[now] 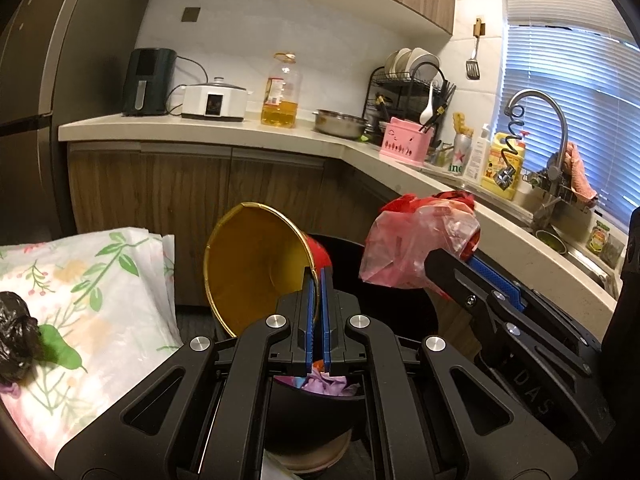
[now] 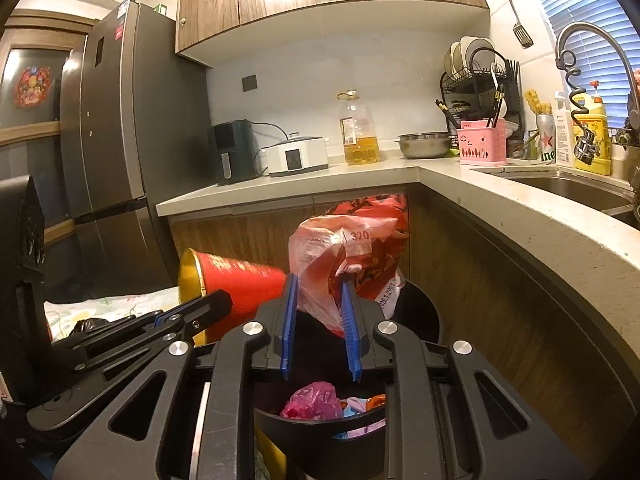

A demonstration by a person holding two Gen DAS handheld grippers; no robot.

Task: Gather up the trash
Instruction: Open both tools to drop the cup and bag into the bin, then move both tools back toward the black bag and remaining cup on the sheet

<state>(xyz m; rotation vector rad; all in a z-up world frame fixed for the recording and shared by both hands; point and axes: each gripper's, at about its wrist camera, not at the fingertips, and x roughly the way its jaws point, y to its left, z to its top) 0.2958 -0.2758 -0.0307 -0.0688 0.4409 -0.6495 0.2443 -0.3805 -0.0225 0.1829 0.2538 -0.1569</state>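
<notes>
The left gripper (image 1: 316, 276) has its blue pads pressed together on the rim of a red paper cup (image 1: 256, 268) with a gold lining, holding it tipped on its side so its open mouth faces back toward the left wrist camera. The cup hangs just over the black trash bin (image 2: 320, 424), at the bin's left edge as the right wrist view shows it.

The right gripper (image 2: 318, 292) pinches a crumpled pink-and-red plastic bag (image 2: 336, 256) between its partly spread pads; the thin film bunches up above the fingertips and the bag hangs directly above the bin. How firmly the pads press on the film is hard to judge, since the plastic is loose and translucent there.

Inside the bin lie a magenta plastic bag (image 2: 310, 400) and some pale purple and blue scraps (image 1: 326, 384).

To the left of the bin, a white cloth with a green leaf print (image 1: 92, 300) is spread out, and a crumpled black plastic wad (image 1: 16, 336) sits on it, well apart from the bin.

Behind the bin runs a wood-fronted cabinet topped by a pale counter (image 2: 288, 188), which carries a bottle of cooking oil (image 2: 358, 132), a white cooker (image 2: 296, 156) and a dark air fryer (image 2: 234, 150).
</notes>
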